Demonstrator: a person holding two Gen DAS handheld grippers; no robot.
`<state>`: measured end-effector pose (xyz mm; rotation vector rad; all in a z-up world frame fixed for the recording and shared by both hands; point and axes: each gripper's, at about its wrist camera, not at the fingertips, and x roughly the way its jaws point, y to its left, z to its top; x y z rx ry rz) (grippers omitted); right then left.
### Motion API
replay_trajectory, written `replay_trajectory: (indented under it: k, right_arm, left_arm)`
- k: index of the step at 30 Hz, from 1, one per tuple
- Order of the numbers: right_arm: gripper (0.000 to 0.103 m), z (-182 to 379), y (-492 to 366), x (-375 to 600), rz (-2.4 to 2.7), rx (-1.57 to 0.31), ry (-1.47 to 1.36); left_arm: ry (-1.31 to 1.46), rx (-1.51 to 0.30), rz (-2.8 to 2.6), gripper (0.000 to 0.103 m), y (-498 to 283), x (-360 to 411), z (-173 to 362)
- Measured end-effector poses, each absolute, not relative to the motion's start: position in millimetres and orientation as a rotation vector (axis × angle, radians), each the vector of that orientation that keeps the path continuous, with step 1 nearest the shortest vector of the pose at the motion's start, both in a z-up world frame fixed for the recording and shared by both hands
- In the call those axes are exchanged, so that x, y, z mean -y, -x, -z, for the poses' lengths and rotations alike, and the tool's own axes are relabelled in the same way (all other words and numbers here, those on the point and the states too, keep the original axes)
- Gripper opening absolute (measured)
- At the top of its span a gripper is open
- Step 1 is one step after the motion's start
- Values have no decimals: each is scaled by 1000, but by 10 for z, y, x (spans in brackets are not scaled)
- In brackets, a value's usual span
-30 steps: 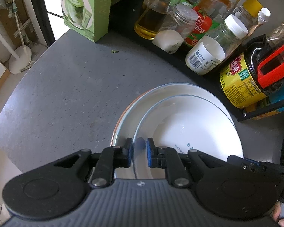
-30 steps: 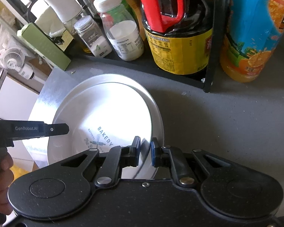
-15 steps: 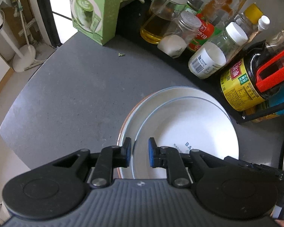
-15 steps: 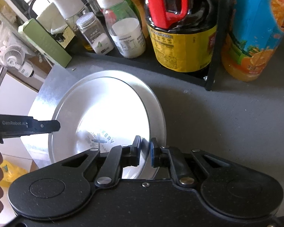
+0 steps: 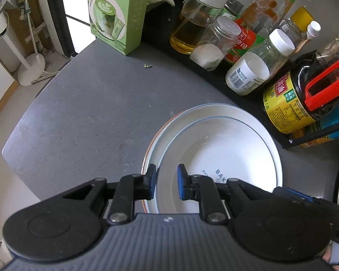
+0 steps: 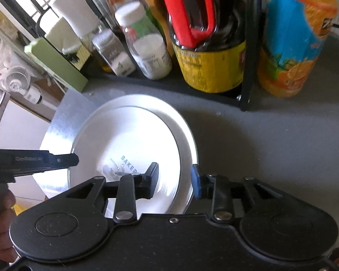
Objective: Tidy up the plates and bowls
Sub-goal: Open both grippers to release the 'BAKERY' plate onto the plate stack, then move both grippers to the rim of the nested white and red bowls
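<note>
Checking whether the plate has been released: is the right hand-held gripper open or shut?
Open: the right hand-held gripper has its fingers spread, plate rim between them, ungripped.

1. Left wrist camera sits just behind the left gripper [image 5: 166, 181], looking steeply down over the grey counter [image 5: 90, 113]; the stacked plates [image 5: 226, 140] lie close in, at 5 o'clock of frame centre.
2. It faces the condiment rack [image 5: 289, 141], which runs along 1 to 3 o'clock.
3. Right wrist camera rides behind the right gripper [image 6: 175, 179], lower and nearer, meeting the stacked plates [image 6: 135, 140] from the opposite rim.
4. Both views share the plates, the rack [image 6: 246, 103], and the red-handled bottle [image 5: 305, 99] [image 6: 205, 52].
5. The left gripper [image 6: 56, 160] enters the right view at 9 o'clock.
</note>
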<state>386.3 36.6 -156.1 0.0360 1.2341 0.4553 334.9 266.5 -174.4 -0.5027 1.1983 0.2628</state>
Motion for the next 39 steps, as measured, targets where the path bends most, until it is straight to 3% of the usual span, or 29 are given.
replay_trajectory:
  k: [4, 6, 10, 15, 17, 20, 28, 39]
  right_arm:
    - [52, 1455, -3818, -203, -443, -1220, -97]
    - [55, 1389, -3777, -110, -441, -1205, -125]
    - [72, 1273, -3678, 74, -424, -1184, -185]
    - [92, 1101, -3488, 272, -407, -1133, -228]
    - [98, 1030, -3413, 336, -389, -1105, -241]
    - [102, 916, -3299, 472, -344, -1062, -268]
    - [103, 678, -3049, 936, -273, -963, -353]
    - [103, 523, -2752, 1612, -260, -891, -362]
  left_arm:
    - [495, -1199, -253, 25, -3354, -2647, 1727]
    - [476, -1188, -239, 30, -3349, -2632, 1689]
    - [419, -1182, -196, 54, -3353, -2587, 1612]
    - [372, -1167, -101, 61, -3330, -2540, 1490]
    - [368, -1152, -75, 70, -3314, -2532, 1428]
    - [354, -1130, -49, 79, -3307, -2523, 1319]
    - [322, -1091, 55, 93, -3386, -2448, 985]
    - [318, -1004, 70, 96, -3220, -1843, 642]
